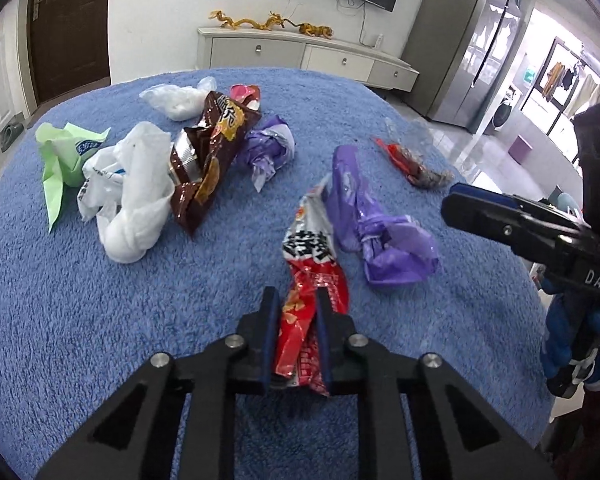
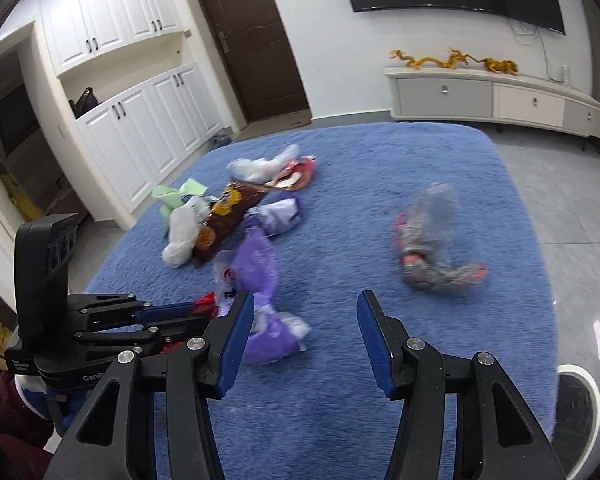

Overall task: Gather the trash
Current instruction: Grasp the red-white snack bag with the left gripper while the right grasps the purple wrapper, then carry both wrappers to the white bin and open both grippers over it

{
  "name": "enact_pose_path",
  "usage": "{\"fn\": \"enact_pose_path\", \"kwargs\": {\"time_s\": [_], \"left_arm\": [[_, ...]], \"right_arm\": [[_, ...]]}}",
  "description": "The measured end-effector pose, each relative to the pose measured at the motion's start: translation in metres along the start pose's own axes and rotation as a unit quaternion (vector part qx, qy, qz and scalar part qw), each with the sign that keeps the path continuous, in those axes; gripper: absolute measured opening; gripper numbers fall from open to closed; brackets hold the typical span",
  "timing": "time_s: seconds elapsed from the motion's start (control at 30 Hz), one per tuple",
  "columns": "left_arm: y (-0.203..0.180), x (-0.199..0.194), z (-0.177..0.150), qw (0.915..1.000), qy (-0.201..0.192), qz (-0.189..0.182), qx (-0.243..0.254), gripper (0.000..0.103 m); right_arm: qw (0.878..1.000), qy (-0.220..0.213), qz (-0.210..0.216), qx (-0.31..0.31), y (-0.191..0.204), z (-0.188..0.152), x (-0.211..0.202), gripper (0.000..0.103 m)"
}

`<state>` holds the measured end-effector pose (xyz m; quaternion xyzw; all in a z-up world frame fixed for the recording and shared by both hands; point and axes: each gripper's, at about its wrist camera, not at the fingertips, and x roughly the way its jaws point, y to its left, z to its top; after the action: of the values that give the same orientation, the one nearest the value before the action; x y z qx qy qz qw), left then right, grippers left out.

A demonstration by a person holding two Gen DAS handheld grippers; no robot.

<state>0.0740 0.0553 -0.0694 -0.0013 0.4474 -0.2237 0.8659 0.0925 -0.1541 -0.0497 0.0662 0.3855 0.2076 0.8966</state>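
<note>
Fingers of the left gripper [image 1: 297, 312] are clamped on the lower end of a red wrapper [image 1: 314, 264], which lies on the blue rug [image 1: 100, 340] and runs toward 12 o'clock. Just beside it at 1 o'clock sits a purple bag [image 1: 376, 236], touching the wrapper's upper end. Right gripper [image 2: 305, 332] hovers with its jaws wide apart over bare rug; the same purple bag is at its 10 o'clock, close to the left pad. In the left wrist view the right gripper reaches in from 3 o'clock, over the rug's right edge.

Farther out at 10 to 11 o'clock lies a cluster: white bag [image 1: 132, 196], brown chip bag [image 1: 210, 152], green paper [image 1: 66, 156] and a second purple wad [image 1: 266, 146], packed against one another. At 1 o'clock a clear wrapper with red ends [image 1: 414, 160] lies alone, well apart, near the rug's right edge.

Open rug spreads at 7 to 9 o'clock of the left gripper. Beyond the far edge stands a low cabinet [image 1: 300, 54].
</note>
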Motion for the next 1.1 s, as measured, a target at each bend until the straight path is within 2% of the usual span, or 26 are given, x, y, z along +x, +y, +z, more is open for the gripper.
{"fn": "enact_pose_path", "kwargs": {"time_s": [0.13,0.37,0.63,0.7,0.77,0.93,1.1], "left_arm": [[0.005,-0.008,-0.007,0.9999,-0.007,0.002,-0.010,0.015],[0.020,-0.030,-0.018,0.9984,-0.025,0.044,-0.025,0.015],[0.031,-0.043,-0.021,0.9961,-0.038,0.065,-0.046,0.015],[0.031,-0.047,-0.023,0.9956,-0.041,0.068,-0.049,0.015],[0.030,-0.052,-0.025,0.9951,-0.044,0.073,-0.050,0.015],[0.026,-0.064,-0.025,0.9944,-0.055,0.077,-0.048,0.015],[0.014,-0.071,-0.016,0.9946,-0.069,0.071,-0.032,0.015]], "right_arm": [[1.000,0.015,0.011,-0.012,0.013,-0.004,0.008,0.055],[0.999,0.034,0.020,-0.019,0.023,-0.009,0.027,0.062],[0.998,0.045,0.040,-0.019,0.035,-0.011,0.038,0.062],[0.998,0.048,0.044,-0.020,0.038,-0.012,0.040,0.055],[0.997,0.049,0.048,-0.020,0.040,-0.014,0.041,0.038],[0.998,0.035,0.052,-0.014,0.039,-0.015,0.030,0.034],[0.999,-0.004,0.033,-0.004,0.028,-0.015,-0.002,0.033]]}}
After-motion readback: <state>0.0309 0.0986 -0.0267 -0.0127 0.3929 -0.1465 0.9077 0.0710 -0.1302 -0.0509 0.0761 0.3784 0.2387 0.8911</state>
